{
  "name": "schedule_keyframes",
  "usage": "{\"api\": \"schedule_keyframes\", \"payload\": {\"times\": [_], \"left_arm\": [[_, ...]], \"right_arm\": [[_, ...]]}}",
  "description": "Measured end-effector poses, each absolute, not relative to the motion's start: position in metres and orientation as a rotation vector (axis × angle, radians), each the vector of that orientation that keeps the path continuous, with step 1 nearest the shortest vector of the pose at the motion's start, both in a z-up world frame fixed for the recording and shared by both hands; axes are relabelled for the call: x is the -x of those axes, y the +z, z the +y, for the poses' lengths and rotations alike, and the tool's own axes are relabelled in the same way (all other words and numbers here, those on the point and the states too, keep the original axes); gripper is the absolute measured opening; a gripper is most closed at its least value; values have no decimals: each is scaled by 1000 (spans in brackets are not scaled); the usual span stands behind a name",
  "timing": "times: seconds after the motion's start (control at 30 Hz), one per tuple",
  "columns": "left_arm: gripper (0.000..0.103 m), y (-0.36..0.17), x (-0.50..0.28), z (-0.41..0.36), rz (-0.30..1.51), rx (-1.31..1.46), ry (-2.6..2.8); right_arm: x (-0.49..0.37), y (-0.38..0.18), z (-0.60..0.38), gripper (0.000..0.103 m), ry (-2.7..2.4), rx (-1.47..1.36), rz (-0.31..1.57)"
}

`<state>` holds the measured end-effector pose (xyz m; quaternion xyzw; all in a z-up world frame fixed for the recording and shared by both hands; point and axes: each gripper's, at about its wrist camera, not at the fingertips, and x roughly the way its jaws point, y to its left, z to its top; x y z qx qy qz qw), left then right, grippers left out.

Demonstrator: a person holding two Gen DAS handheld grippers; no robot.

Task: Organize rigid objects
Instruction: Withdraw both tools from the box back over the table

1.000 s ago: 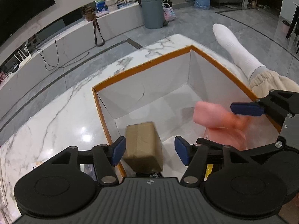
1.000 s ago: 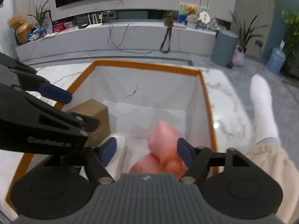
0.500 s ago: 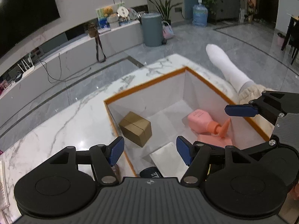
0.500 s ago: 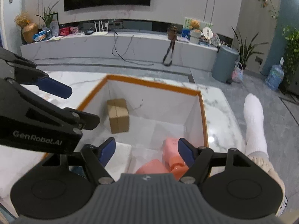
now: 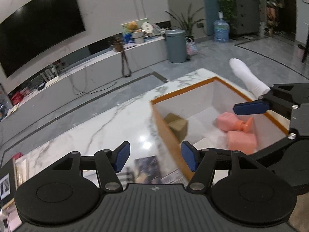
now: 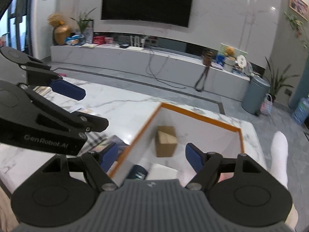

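An open box with an orange rim (image 5: 179, 94) (image 6: 200, 116) stands on the marble table. Inside lie a brown cardboard carton (image 5: 176, 124) (image 6: 166, 142), two pink bottles (image 5: 234, 122) (image 5: 241, 142), a white flat pack (image 6: 164, 171) and a dark can (image 6: 138, 173). My left gripper (image 5: 155, 157) is open and empty, above the box's left wall and the table. My right gripper (image 6: 151, 157) is open and empty, above the box's near left corner; it also shows at the right of the left wrist view, one fingertip (image 5: 251, 107) over the box.
Flat printed items (image 5: 148, 169) (image 6: 108, 143) lie on the marble table (image 5: 96, 131) left of the box. A dark box and packets (image 5: 7, 179) sit at the table's left end. A white-socked foot (image 5: 247, 77) (image 6: 279, 154) rests beyond the box's right side.
Both grippers have risen and drawn back from the box and swung left. The pink bottle dropped from the right gripper now lies in the box beside the other.
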<state>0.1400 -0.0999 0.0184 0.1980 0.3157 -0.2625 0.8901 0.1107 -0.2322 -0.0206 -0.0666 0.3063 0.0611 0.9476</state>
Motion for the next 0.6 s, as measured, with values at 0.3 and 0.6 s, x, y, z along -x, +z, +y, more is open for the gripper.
{"api": "schedule_keyframes", "payload": {"times": [0.3,0.6], "left_arm": [[70,16,-139,-57,620,-368,-421],[70,-6,-146,-22,718,-347,-408]], "right_arm": [[-108,-23,-192,78,224,142,603],[-131,-38,-159,78,262,162,719]]}}
